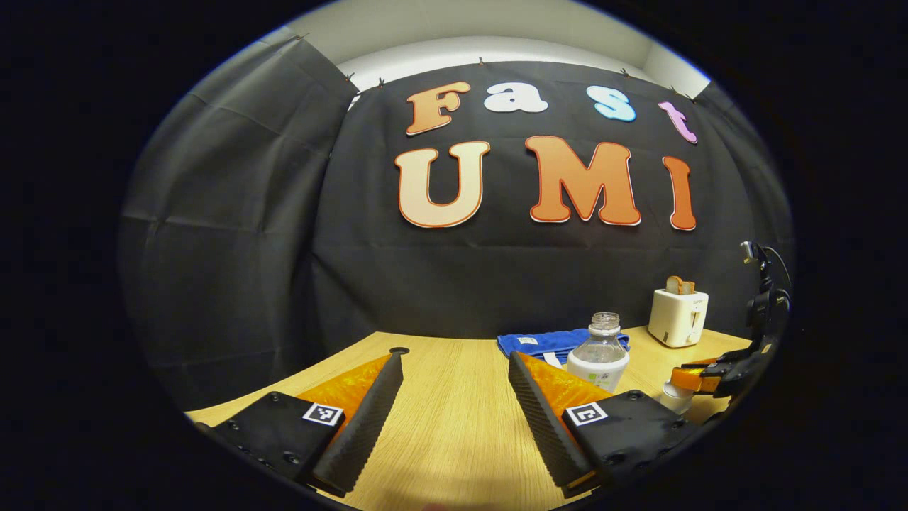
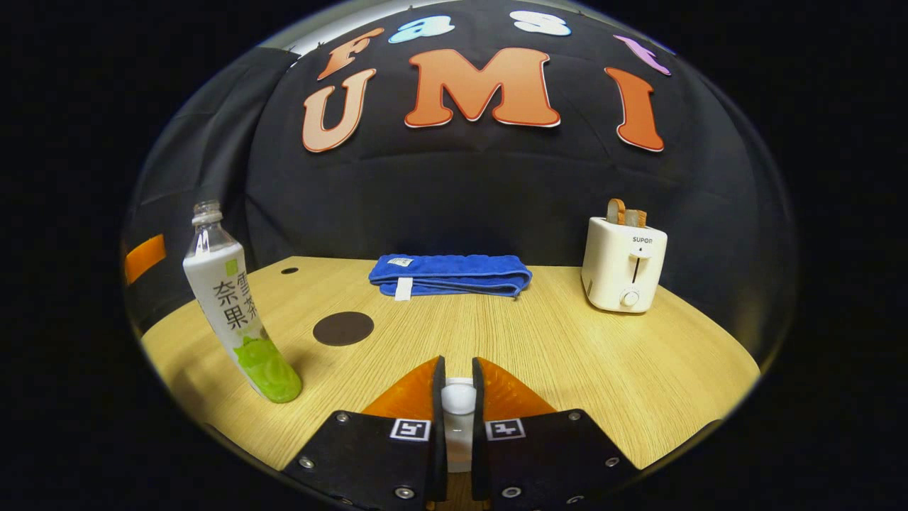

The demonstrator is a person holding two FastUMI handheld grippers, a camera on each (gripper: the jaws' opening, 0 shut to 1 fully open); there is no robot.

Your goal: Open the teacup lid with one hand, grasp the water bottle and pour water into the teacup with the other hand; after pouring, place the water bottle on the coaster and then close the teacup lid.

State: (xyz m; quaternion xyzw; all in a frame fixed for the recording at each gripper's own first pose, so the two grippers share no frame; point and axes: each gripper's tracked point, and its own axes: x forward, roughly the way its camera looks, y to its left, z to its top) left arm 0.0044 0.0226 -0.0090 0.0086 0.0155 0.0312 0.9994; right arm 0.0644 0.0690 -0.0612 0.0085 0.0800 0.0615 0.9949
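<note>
Left gripper view first: the left gripper hangs over the wooden table with its fingers spread wide and nothing between them. Off to its right and just ahead stands the water bottle, uncapped, in front of a folded blue towel. Further right, the right gripper sits over the small white teacup, a toaster standing behind.

Right gripper view now: the right gripper has its fingers drawn close, pinching the white knob of the teacup lid right between them. The bottle stands well off to its left, the dark round coaster lies ahead and left, between bottle and towel. The toaster is far right.
</note>
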